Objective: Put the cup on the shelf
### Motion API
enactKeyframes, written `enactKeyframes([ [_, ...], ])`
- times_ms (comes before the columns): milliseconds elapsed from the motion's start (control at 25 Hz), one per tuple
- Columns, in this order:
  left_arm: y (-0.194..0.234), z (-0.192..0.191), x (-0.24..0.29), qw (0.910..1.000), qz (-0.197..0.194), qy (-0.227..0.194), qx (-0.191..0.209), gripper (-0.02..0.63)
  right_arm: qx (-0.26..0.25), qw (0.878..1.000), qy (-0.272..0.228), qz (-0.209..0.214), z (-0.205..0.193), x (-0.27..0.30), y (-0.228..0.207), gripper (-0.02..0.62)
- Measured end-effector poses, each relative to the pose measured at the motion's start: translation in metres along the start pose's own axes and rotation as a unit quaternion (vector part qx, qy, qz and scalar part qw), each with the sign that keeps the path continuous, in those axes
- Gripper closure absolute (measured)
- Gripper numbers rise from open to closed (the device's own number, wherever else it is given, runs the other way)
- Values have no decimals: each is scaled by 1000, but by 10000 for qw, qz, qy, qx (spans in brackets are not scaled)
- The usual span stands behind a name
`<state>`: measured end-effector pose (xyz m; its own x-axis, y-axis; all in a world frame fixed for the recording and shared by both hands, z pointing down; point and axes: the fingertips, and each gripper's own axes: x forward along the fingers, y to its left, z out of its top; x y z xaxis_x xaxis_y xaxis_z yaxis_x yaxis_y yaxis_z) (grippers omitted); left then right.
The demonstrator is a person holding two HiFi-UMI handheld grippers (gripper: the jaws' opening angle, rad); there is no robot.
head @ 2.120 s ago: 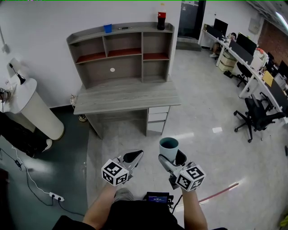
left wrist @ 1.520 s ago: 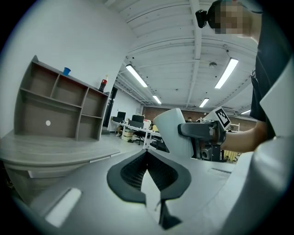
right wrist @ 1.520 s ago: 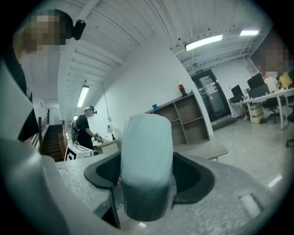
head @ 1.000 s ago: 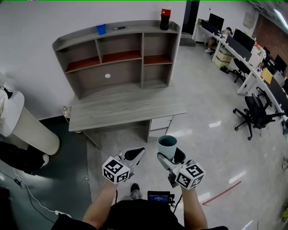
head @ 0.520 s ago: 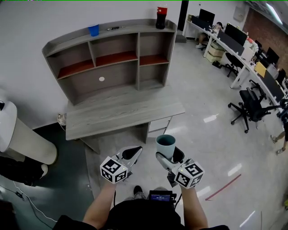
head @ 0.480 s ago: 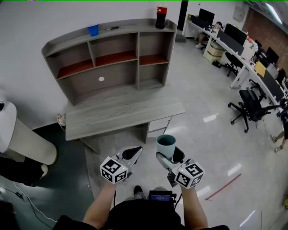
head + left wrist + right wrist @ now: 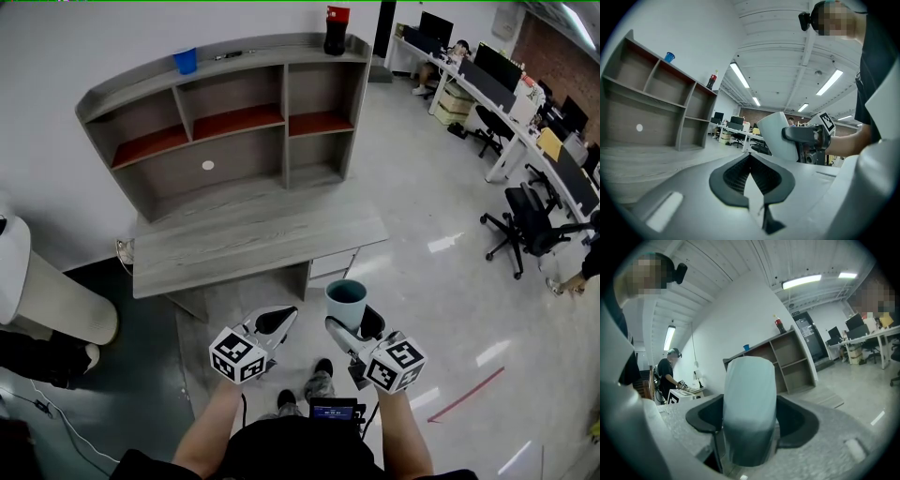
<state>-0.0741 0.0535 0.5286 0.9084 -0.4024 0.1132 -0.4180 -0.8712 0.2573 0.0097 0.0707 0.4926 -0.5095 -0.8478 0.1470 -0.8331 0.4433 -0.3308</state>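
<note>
Nearest to me, my left gripper [image 7: 277,323] has its jaws pressed together with nothing between them. Just beside it, my right gripper [image 7: 352,325] is clamped on the pale cup [image 7: 347,303], which stands upright in the jaws, above the floor. Farther on is the grey desk [image 7: 253,234], well apart from the cup, and behind it rises the shelf [image 7: 225,122], with a small blue cup [image 7: 185,61] and a dark bottle [image 7: 335,28] on its top board.
</note>
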Motion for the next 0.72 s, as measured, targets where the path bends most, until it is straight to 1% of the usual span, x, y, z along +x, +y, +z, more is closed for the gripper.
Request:
enactKeyframes([
  [160, 14, 7, 27, 10000, 68, 20, 37, 604, -16, 9999, -17, 99, 12, 12, -26, 253],
  [520, 47, 35, 105, 9997, 198, 17, 162, 604, -80, 9996, -56, 283, 52, 41, -102, 253],
  [720, 57, 47, 138, 9990, 302, 66, 310, 604, -98, 9989, -29, 449, 65, 56, -135, 253],
])
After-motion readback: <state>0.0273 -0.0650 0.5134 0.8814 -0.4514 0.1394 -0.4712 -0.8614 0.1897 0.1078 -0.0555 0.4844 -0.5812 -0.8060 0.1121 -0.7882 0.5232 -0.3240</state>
